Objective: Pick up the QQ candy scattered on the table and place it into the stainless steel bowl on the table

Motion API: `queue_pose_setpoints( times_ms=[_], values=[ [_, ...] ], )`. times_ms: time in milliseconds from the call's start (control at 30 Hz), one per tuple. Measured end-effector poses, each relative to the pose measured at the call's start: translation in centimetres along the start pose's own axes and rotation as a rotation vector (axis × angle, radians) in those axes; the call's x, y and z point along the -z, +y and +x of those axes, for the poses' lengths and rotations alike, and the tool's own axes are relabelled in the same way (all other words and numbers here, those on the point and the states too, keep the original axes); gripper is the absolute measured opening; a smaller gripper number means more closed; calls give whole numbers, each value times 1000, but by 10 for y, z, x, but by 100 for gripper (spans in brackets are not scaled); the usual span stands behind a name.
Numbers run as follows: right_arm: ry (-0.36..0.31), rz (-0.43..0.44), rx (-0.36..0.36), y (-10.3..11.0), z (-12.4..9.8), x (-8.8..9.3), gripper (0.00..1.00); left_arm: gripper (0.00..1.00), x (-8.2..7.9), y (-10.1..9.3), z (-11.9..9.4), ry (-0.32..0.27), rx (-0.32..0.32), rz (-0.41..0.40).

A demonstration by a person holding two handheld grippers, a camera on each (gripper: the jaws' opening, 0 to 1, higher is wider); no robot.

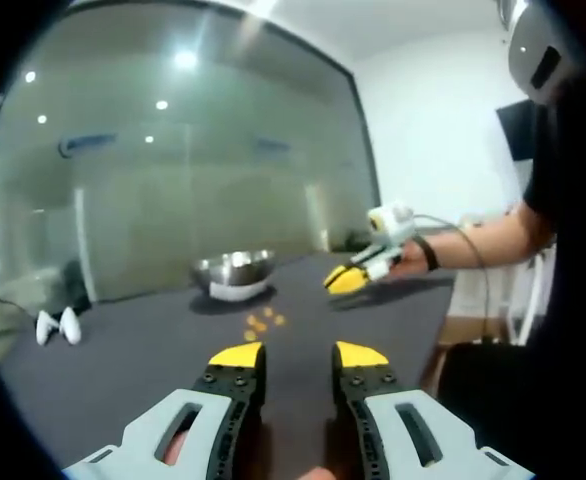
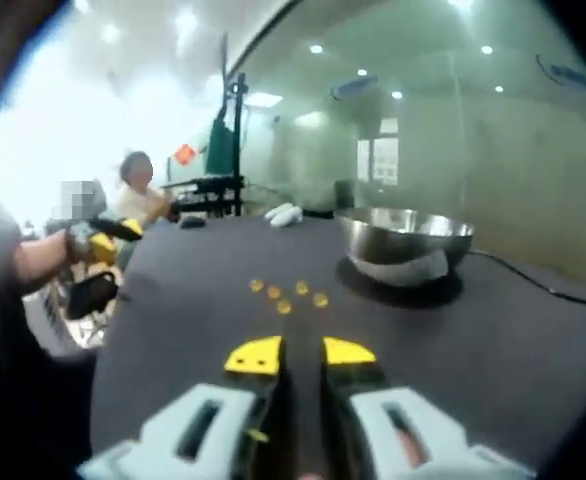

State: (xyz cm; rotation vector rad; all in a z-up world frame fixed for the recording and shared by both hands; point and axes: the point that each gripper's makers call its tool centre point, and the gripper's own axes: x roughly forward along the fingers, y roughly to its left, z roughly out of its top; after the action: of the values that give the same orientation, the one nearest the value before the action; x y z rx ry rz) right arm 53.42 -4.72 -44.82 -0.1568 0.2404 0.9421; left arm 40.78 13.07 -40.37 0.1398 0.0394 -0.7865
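Observation:
Several orange QQ candies (image 1: 260,322) (image 2: 285,296) lie in a small cluster on the dark table, just in front of the stainless steel bowl (image 1: 235,266) (image 2: 405,222). In the left gripper view, my left gripper (image 1: 298,356) hovers short of the candies, open and holding nothing. My right gripper (image 2: 301,355) points at the same cluster with a narrow gap between its yellow tips and nothing in them. Each gripper also appears in the other's view: the right gripper (image 1: 356,274) is at the table's right side, and the left gripper (image 2: 103,240) is at the left edge.
The bowl stands on a dark round base (image 2: 398,286). A white two-piece object (image 1: 58,326) (image 2: 285,213) lies at the far end of the table (image 1: 123,360). A glass wall runs behind the table. A person (image 2: 133,190) sits in the background beside dark equipment.

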Motion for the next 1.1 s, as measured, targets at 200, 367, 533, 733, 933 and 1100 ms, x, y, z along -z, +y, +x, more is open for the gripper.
queue_pose_setpoints(
  times_ms=[200,367,533,733,933,1100],
  values=[
    [23,3,-21,2,11,10,15,28,-4,-1,2,-7,1,6],
    [56,-11,-54,9,23,18,15,28,-3,-5,1,-3,7,6],
    [66,-13,-94,13,39,15,16,28,-2,-6,-1,5,8,8],
    [92,-29,-124,15,59,15,16,28,-3,-7,-4,3,1,8],
    [99,-46,-155,21,77,10,16,28,0,-3,-10,14,-15,9],
    [93,-40,-175,26,94,6,17,28,-1,0,-13,14,-24,9]
  ],
)
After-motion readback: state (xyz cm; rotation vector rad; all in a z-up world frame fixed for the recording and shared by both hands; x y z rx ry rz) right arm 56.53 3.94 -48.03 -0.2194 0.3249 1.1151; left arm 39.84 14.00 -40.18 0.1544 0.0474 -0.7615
